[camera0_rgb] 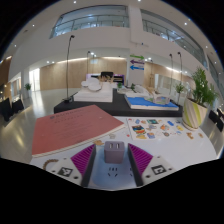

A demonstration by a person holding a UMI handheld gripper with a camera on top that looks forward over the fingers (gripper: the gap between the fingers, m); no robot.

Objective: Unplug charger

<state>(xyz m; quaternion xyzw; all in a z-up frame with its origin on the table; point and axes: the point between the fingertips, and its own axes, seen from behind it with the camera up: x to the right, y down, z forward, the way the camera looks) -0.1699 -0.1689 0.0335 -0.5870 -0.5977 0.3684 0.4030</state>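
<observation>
You are looking across a large bright hall with a tall glazed wall [110,22] high at the far side and pale display stands in the distance. Nearer, a dark low platform [110,103] stretches across the middle ground, carrying a blue and white panel [150,101] on its right part. A potted plant [199,98] with broad green leaves stands off to the right, in a yellowish pot.

Directly under your tongs runs the white counter [200,145]. On it, to the left and just beyond the fingers, lies a big reddish-pink mat [72,128], set at a slant. To the right of the mat a scatter of small colourful picture cards [152,128] covers the counter.

You hold the tongs [113,159] low and roughly level, pointing forward over the counter's near edge. Their fingers are spread, and the magenta pads [83,158] face inward on both sides.

The charger [114,152], a small light grey block, sits between the pads, just ahead of the tongs' body. You can see a narrow gap on each side of it, so the pads flank it without clearly pressing on it. Below it sits a white plate with a few small holes, possibly the socket [113,172]; I cannot tell for sure.
</observation>
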